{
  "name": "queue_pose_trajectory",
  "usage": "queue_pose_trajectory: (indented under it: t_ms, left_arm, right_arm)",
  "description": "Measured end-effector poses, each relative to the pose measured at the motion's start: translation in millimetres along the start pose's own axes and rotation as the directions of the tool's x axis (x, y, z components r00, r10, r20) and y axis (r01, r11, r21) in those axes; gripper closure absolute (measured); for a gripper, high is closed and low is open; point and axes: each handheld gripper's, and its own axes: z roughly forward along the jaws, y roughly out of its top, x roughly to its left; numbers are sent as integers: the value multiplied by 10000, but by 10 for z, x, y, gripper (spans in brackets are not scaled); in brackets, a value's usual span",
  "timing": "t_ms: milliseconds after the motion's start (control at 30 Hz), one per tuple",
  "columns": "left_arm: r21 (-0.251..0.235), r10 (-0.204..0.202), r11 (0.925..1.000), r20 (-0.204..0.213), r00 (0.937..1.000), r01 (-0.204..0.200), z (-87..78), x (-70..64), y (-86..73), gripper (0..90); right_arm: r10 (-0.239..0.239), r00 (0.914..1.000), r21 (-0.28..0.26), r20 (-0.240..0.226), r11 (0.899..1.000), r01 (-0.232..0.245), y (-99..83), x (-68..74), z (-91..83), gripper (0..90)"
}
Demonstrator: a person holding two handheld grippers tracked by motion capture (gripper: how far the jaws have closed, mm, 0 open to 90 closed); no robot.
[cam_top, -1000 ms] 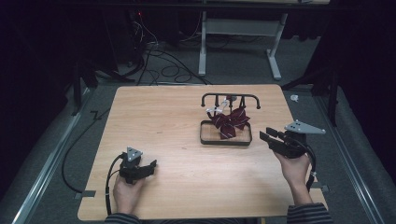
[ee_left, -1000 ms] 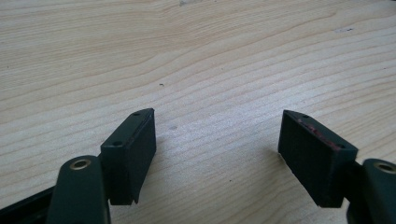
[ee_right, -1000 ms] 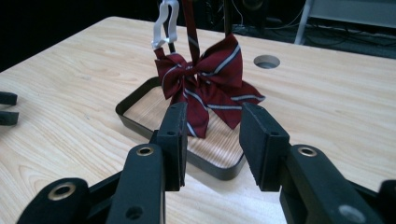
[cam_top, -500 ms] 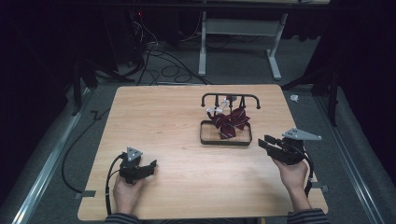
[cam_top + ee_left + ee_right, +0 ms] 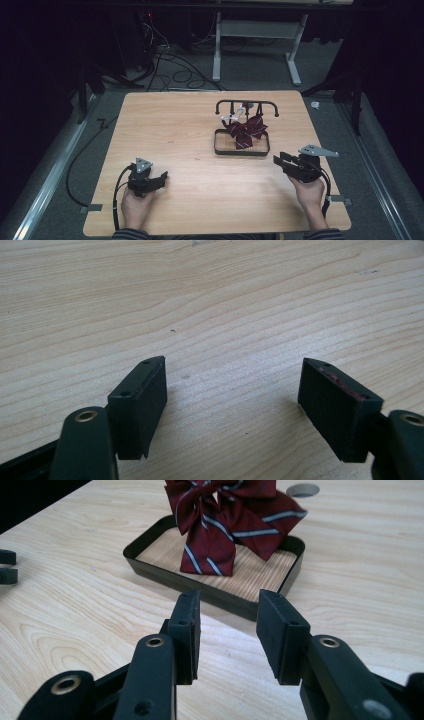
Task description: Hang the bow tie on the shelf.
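A dark red bow tie with pale stripes hangs from a black rail over a shallow black tray right of the table's middle. My right gripper sits low at the front right, just off the tray's near right corner, open with nothing between its jaws. At the front left, my left gripper rests on the wooden table, open and holding nothing.
Cables and a white desk frame lie on the floor beyond the table's far edge. A round hole is cut in the tabletop behind the tray. Bare wood spreads across the table's left half.
My right gripper has moved down and back toward the table's front edge, away from the tray's right side. The left gripper has stayed put.
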Motion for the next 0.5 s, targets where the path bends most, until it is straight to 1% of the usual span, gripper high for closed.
queue_pose_trajectory:
  t_ms: [200,233,267,333,433,467,500]
  left_arm:
    - [-2,1,10000,0,10000,-1,0,0,0,283]
    - [-1,1,10000,-1,10000,-1,0,0,0,283]
    - [-3,1,10000,-1,10000,-1,0,0,0,283]
    - [0,5,10000,-3,10000,-5,0,0,0,283]
    - [3,11,10000,-7,10000,-11,0,-1,0,282]
    - [20,17,10000,-9,10000,-17,-1,-1,1,283]
    - [18,16,10000,-10,10000,-16,0,-2,1,283]
  right_arm:
    - [114,9999,135,-53,9998,-114,-94,-6,74,637]
    - [218,9998,216,-46,9995,-217,-115,-3,86,637]
    - [258,9996,285,-87,9993,-255,-154,-5,116,637]
    - [298,9995,348,-81,9990,-295,-172,-2,128,637]
    - [274,9996,483,-83,9985,-269,-226,-5,172,637]
    - [260,9997,613,6,9978,-260,-259,4,198,636]
    - [260,9997,613,6,9978,-260,-259,4,198,636]
